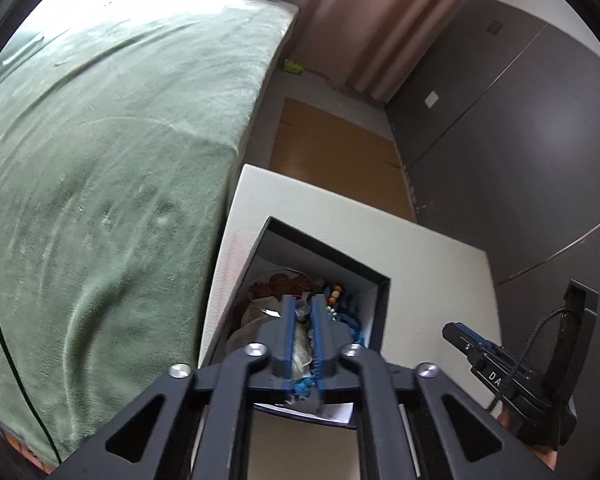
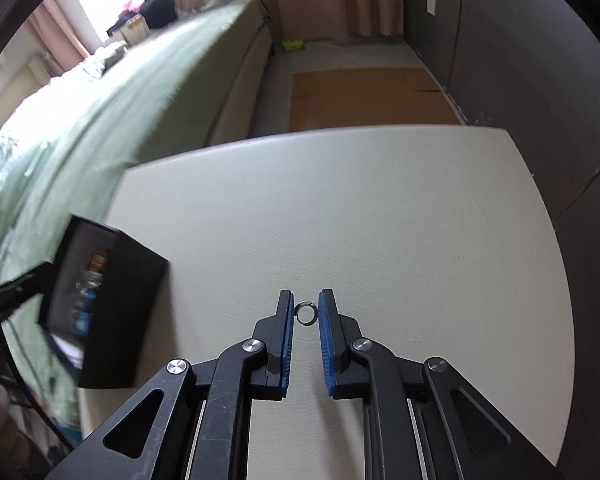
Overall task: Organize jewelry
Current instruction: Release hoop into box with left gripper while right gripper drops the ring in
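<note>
I see a cream-white tabletop (image 2: 340, 208), plain and faintly textured, and I place everything else from it. On its left part sits a black box (image 1: 374, 280) with a white lining, holding a jumble of blue, orange and brown beads (image 1: 336, 296). Both my grippers are black with blue pads (image 2: 286, 344). A small silver ring (image 2: 306, 313) lies on the table. Left of the table spreads a plain sage-green bedspread (image 1: 120, 140); beyond the table lie tan cardboard (image 2: 364, 96) and dusty-pink curtains (image 1: 352, 20); to its right stands a dark grey wall (image 1: 500, 140).
</note>
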Motion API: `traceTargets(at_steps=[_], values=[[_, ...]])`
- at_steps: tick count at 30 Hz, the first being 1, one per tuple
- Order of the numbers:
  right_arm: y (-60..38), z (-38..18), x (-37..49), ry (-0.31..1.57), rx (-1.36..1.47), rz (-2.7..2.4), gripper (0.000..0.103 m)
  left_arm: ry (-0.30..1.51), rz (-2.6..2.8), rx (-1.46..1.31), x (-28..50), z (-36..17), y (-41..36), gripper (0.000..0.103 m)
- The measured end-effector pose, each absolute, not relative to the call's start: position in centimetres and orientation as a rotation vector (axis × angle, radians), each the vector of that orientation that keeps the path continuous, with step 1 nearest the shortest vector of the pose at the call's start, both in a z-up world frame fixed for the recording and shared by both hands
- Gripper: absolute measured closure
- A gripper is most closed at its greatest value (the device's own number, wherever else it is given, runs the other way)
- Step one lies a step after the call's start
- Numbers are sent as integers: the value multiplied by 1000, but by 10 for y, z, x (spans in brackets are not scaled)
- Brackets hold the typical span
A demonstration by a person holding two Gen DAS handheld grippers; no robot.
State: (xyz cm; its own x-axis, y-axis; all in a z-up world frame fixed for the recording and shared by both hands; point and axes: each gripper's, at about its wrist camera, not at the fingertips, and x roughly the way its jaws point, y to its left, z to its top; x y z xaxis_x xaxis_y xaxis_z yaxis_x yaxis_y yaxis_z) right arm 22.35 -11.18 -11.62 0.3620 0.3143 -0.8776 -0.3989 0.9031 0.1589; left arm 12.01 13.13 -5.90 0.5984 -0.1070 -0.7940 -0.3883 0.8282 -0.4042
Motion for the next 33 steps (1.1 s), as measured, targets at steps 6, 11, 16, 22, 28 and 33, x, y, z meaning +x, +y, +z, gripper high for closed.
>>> traceTargets(at_steps=[6, 11, 16, 22, 28, 33], values=[[-109, -92, 210, 1042, 8, 541, 89, 875, 187, -593, 105, -44, 136, 61], [-93, -81, 197, 1013, 70, 626, 89, 865, 200, -605, 95, -40, 148, 60], [-67, -71, 181, 977, 110, 734, 89, 849, 210, -623, 85, -35, 159, 60], [-37, -70, 172, 962, 181, 842, 89, 814, 231, -647, 73, -28, 175, 46], [-26, -84, 179, 1015, 253, 848, 65, 808, 247, -668, 64, -28, 187, 46], [-36, -81, 180, 1003, 243, 805, 61, 805, 239, -658, 63, -26, 183, 46]])
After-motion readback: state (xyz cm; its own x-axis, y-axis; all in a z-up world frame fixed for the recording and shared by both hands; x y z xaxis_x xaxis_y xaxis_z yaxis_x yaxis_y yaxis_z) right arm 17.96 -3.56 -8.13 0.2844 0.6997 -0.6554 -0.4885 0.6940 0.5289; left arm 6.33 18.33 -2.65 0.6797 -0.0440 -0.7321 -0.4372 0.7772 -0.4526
